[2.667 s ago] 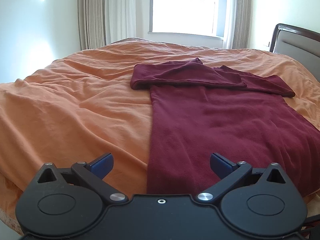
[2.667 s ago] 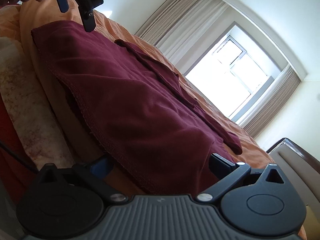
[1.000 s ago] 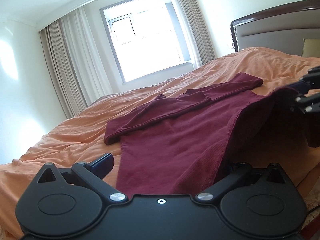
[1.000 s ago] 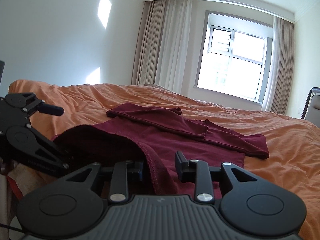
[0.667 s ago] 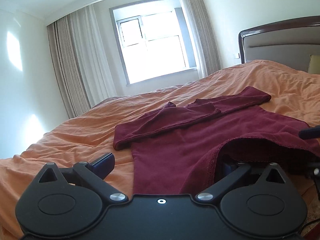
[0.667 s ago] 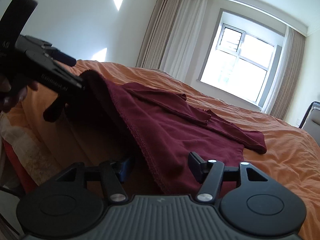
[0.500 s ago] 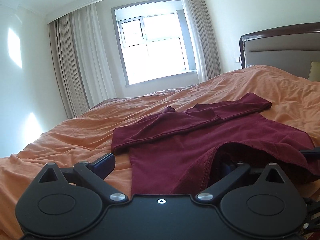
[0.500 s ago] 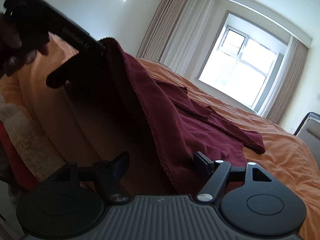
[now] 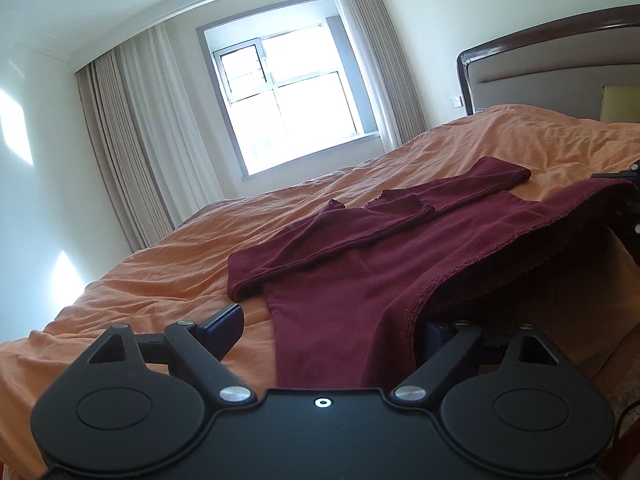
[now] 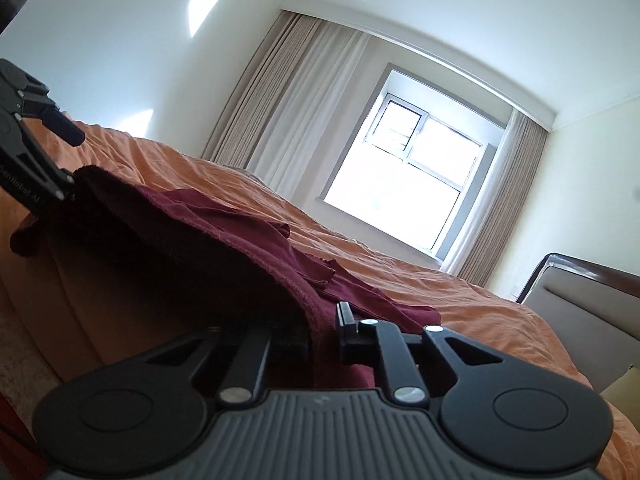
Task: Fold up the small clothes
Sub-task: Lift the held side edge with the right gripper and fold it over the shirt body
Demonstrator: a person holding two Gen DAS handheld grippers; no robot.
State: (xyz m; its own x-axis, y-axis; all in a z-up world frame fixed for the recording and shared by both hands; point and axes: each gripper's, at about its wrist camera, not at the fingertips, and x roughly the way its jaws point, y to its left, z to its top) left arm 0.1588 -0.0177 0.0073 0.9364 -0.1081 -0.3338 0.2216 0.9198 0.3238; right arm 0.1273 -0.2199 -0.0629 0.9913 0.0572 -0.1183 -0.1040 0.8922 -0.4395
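A dark red long-sleeved top [image 9: 352, 280] lies on the orange bed, sleeves folded across its far end. Its near hem is lifted off the bed and hangs between both grippers. My left gripper [image 9: 332, 328] stands wide open; the hem drapes over its right finger, and the left finger [image 9: 224, 326] is bare. My right gripper [image 10: 320, 328] is shut on the hem of the top [image 10: 224, 248] at its right corner. The right gripper shows at the right edge of the left wrist view [image 9: 628, 200]; the left gripper shows at the left of the right wrist view [image 10: 28, 160].
The orange duvet [image 9: 168, 272] covers the whole bed. A padded headboard with a dark wooden frame [image 9: 560, 64] stands at the right. A window [image 9: 288, 100] with curtains is behind the bed. A yellow pillow [image 9: 620, 104] leans at the headboard.
Both grippers have come to the near hem and lifted it off the bed. The right gripper, open half a second ago, has closed on the hem. The left gripper stays wide open.
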